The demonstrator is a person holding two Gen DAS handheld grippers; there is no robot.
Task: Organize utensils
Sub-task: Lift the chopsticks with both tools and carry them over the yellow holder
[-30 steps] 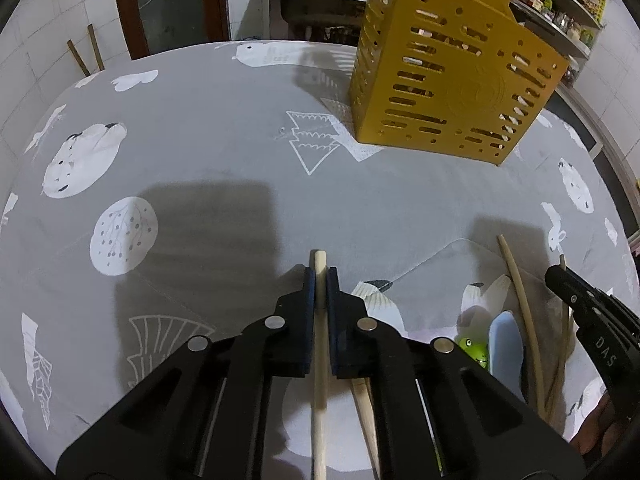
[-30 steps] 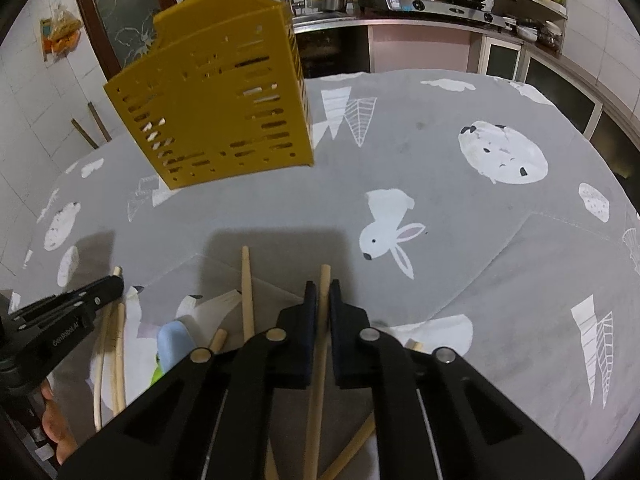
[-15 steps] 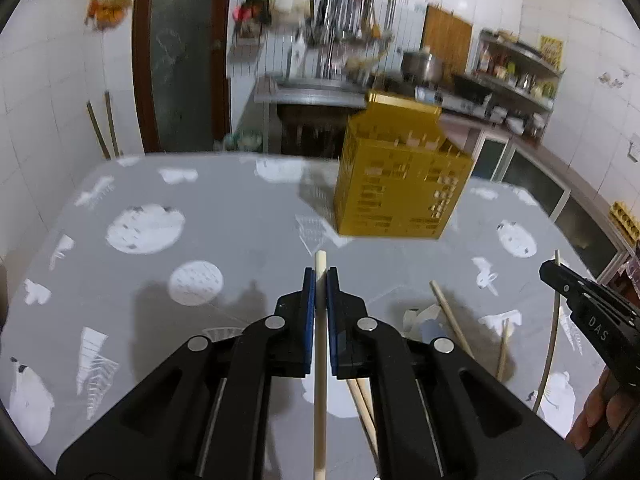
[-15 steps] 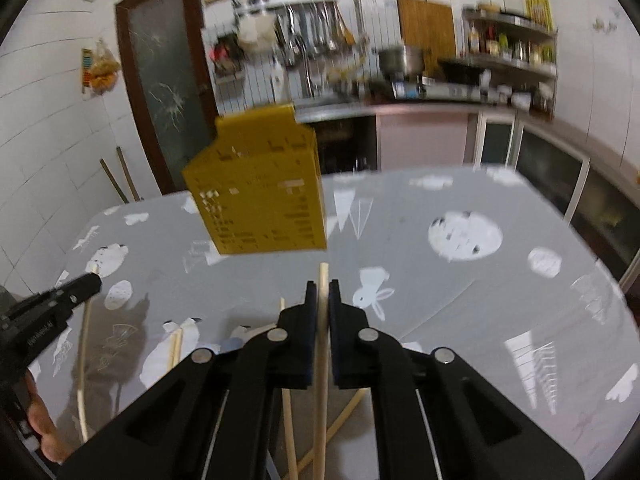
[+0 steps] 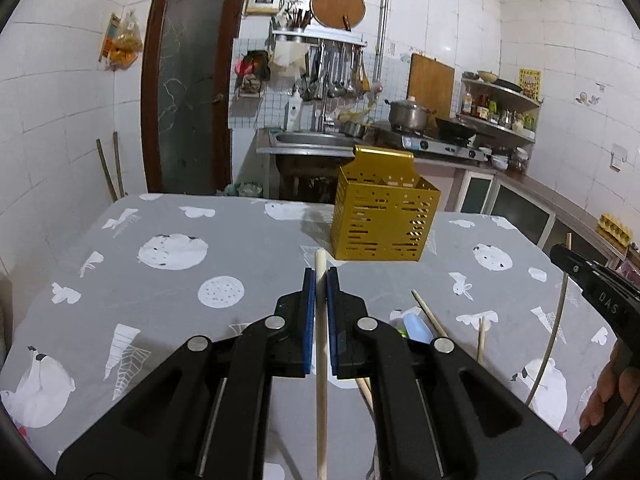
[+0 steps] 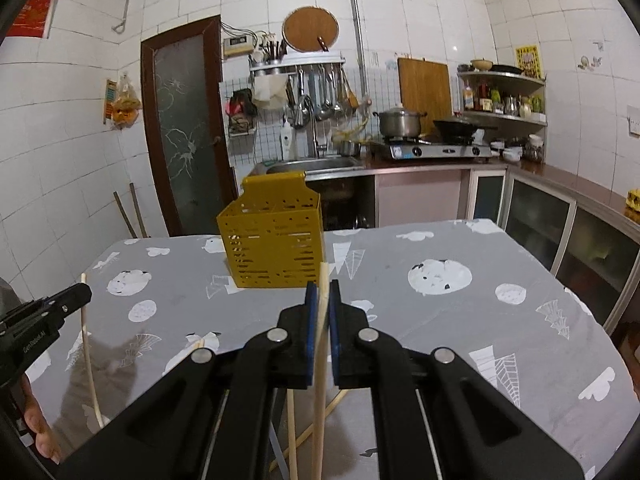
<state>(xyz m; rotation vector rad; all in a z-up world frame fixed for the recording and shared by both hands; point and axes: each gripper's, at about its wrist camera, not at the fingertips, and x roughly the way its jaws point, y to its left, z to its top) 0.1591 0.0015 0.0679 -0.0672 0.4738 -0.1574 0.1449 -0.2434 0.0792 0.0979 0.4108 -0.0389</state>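
Observation:
My left gripper (image 5: 320, 276) is shut on a pale wooden chopstick (image 5: 321, 380), whose tip pokes out past the blue pads toward the yellow slotted utensil holder (image 5: 384, 220). The holder stands upright at the far middle of the table. My right gripper (image 6: 323, 288) is shut on a second chopstick (image 6: 319, 380), also aimed at the holder (image 6: 272, 248). Each gripper shows in the other's view: the right gripper (image 5: 560, 254) at the right edge, the left gripper (image 6: 76, 292) at the left edge, each with its stick hanging below. Both are held above the cloth.
More chopsticks (image 5: 430, 316) and a light blue utensil (image 5: 416, 328) lie on the grey printed tablecloth (image 5: 160, 300) between the grippers. Loose sticks (image 6: 292, 420) also show under the right gripper. A sink counter (image 6: 312, 166) and stove stand behind the table's far edge.
Both grippers have risen and tipped upward with their chopsticks, which have come up off the cloth. The view went from the tabletop to the whole kitchen, and the holder now looks smaller and farther.

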